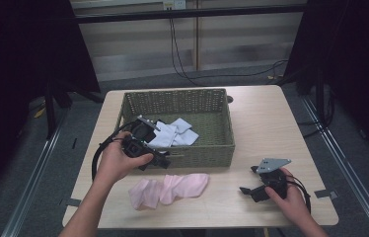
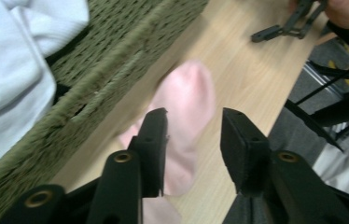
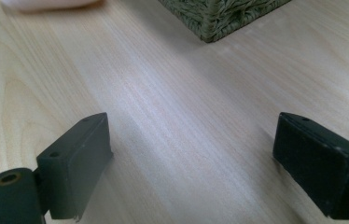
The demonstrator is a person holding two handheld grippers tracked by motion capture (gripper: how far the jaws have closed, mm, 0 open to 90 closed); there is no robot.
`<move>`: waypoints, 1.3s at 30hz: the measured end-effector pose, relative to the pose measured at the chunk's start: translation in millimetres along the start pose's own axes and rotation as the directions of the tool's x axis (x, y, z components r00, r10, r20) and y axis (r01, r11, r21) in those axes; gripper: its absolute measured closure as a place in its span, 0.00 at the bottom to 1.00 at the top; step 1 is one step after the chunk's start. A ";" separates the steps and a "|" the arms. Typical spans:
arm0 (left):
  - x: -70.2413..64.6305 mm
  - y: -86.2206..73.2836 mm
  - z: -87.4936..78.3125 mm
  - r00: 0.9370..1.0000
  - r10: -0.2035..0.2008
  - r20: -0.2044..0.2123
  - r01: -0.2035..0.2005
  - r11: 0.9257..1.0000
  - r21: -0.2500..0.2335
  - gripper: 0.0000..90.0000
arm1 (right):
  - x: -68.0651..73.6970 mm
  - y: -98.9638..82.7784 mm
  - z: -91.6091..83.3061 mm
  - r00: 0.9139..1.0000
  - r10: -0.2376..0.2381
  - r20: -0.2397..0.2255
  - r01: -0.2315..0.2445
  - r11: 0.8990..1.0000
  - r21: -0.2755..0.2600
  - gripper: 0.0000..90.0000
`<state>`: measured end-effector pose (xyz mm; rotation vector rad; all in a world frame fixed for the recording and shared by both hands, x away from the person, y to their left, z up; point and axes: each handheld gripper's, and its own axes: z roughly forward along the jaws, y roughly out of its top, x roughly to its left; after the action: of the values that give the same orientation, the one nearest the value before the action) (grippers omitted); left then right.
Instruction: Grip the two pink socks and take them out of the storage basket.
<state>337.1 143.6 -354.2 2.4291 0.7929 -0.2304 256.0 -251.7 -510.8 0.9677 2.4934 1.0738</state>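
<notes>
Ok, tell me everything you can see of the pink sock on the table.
The pink sock is pale pink, soft knit fabric by its look, lying flat and rumpled on the wooden table just in front of the woven basket, apart from it. It stretches left to right, its rounded end to the right. The left tongs stand open above it; nothing grips it.

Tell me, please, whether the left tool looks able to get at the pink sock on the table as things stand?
Probably yes. The left tool hangs just above the pink sock, jaws apart with nothing between them. The sock lies on bare table in front of the woven basket, with nothing over it.
</notes>
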 end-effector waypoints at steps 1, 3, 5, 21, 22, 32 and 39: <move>1.2 -1.6 -0.3 1.000 0.011 -0.023 -0.011 1.000 -0.006 0.60 | 0.0 0.0 0.0 1.000 0.000 0.000 0.000 1.000 0.000 0.12; 2.1 -3.7 0.2 0.999 0.023 -0.044 -0.024 1.000 -0.009 0.56 | 0.2 0.0 -0.1 1.000 0.000 0.000 0.000 1.000 0.000 0.12; 3.2 -5.9 1.2 0.998 0.037 -0.054 -0.037 0.999 -0.011 0.53 | 0.2 0.0 -0.1 1.000 0.000 0.000 0.000 1.000 0.001 0.12; 11.0 -30.0 0.4 0.994 0.075 -0.083 -0.078 0.996 -0.031 0.47 | 0.1 0.0 0.0 1.000 -0.001 0.000 0.001 1.000 0.000 0.12; 11.7 -31.4 -0.1 0.994 0.077 -0.083 -0.080 0.996 -0.031 0.47 | 0.1 0.0 0.0 1.000 0.000 0.000 0.000 1.000 0.000 0.12; 22.1 -49.8 -3.6 0.995 0.043 -0.093 -0.048 0.997 -0.062 0.46 | 0.2 0.0 -0.1 1.000 0.000 0.000 0.000 1.000 0.001 0.12; 27.3 -59.0 -2.1 0.995 0.040 -0.096 -0.046 0.997 -0.060 0.45 | 0.1 0.0 -0.1 1.000 0.000 0.000 0.000 1.000 0.001 0.12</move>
<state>324.6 197.3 -388.8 2.4102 0.7760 -0.0729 255.9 -251.7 -510.8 0.9674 2.4941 1.0732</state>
